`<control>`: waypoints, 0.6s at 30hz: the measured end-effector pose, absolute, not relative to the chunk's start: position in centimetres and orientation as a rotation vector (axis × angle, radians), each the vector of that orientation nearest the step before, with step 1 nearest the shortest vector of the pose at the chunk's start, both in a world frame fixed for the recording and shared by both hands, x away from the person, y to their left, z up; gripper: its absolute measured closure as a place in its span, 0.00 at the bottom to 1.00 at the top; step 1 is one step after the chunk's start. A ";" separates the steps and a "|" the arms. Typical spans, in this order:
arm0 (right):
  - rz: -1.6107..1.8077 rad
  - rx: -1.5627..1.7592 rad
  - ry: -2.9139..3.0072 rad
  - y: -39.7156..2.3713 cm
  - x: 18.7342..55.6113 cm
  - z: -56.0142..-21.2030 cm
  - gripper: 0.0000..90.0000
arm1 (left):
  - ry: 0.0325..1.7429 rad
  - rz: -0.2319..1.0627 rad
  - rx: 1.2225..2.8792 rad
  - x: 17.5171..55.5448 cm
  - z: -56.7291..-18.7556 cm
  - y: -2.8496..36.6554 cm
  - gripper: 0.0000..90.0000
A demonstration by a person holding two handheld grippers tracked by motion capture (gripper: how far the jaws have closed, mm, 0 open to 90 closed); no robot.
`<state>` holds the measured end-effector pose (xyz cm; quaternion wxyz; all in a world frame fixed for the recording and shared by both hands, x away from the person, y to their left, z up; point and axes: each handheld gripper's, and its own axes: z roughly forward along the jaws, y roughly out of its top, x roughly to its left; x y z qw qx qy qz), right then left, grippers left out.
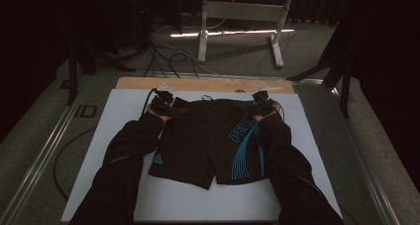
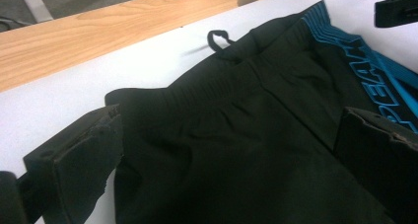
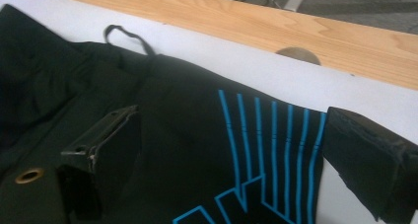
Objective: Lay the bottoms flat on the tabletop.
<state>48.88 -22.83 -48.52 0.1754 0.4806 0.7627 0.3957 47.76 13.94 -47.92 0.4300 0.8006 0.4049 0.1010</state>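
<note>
Black shorts [image 1: 208,140] with blue stripes and blue lettering lie flat on a white sheet [image 1: 198,202], waistband at the far side. My left gripper [image 1: 162,104] sits at the waistband's left corner and my right gripper [image 1: 263,105] at its right corner. In the left gripper view the left gripper [image 2: 236,130] stands open, jaws wide apart over the shorts [image 2: 236,160], pressing nothing. The right gripper [image 3: 236,135] is likewise open above the striped fabric [image 3: 197,135]. A drawstring loop [image 2: 219,36] pokes out past the waistband. Dark sleeves cover the shorts' outer sides.
A wooden table strip [image 1: 198,84] runs beyond the white sheet. Behind it stand a white table frame [image 1: 237,12] and loose cables [image 1: 163,56] on the floor. Metal rails [image 1: 44,150] flank the table. A metal eyelet [image 3: 28,175] shows on the fabric.
</note>
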 end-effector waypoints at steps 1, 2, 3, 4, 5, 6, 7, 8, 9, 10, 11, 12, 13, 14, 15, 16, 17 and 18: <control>1.121 1.351 2.170 -22.8 48.8 -48.4 0.10 | 1.008 0.245 1.994 47.7 -47.8 14.0 0.00; 1.121 1.353 2.168 -22.7 48.7 -48.3 0.10 | 1.008 0.241 1.993 47.6 -47.8 14.0 0.00; 1.131 1.346 2.169 -22.6 48.6 -48.2 0.10 | 1.002 0.240 1.990 47.5 -47.7 14.1 0.00; 1.135 1.340 2.178 -22.6 48.6 -48.1 0.10 | 0.993 0.232 1.988 47.4 -47.6 14.2 0.00; 1.128 1.337 2.179 -22.5 48.5 -48.0 0.10 | 0.992 0.231 1.992 47.3 -47.5 14.2 0.00; 1.136 1.330 2.180 -22.5 48.4 -47.9 0.10 | 0.984 0.225 1.992 47.1 -47.4 14.3 0.00; 1.134 1.323 2.185 -22.4 48.3 -47.8 0.10 | 0.979 0.217 1.990 47.0 -47.4 14.3 0.00; 1.132 1.320 2.186 -22.3 48.2 -47.8 0.10 | 0.975 0.205 1.990 46.9 -47.3 14.4 0.00; 1.131 1.313 2.190 -22.3 48.1 -47.6 0.10 | 0.967 0.200 1.994 46.8 -47.2 14.4 0.00; 1.142 1.312 2.187 -22.3 48.0 -47.6 0.10 | 0.964 0.202 1.999 46.6 -47.2 14.4 0.00; 1.138 1.303 2.200 -22.2 47.8 -47.5 0.10 | 0.957 0.204 2.003 46.5 -47.1 14.4 0.00; 1.143 1.304 2.204 -22.2 47.8 -47.4 0.10 | 0.948 0.192 2.001 46.3 -47.1 14.4 0.00; 1.143 1.302 2.208 -22.2 47.6 -47.3 0.10 | 0.945 0.190 2.003 46.1 -47.0 14.4 0.00; 1.147 1.298 2.211 -22.1 47.4 -47.3 0.10 | 0.936 0.189 2.006 45.9 -46.9 14.4 0.00; 1.151 1.282 2.222 -22.1 47.3 -47.2 0.10 | 0.930 0.191 2.007 45.7 -46.8 14.5 0.00; 1.143 1.275 2.231 -22.0 47.1 -47.1 0.10 | 0.929 0.194 2.006 45.5 -46.7 14.5 0.00; 1.141 1.255 2.243 -22.0 46.9 -47.1 0.10 | 0.925 0.190 2.009 45.3 -46.7 14.6 0.00; 1.148 1.245 2.246 -21.9 46.7 -47.0 0.10 | 0.922 0.188 2.010 45.2 -46.6 14.7 0.00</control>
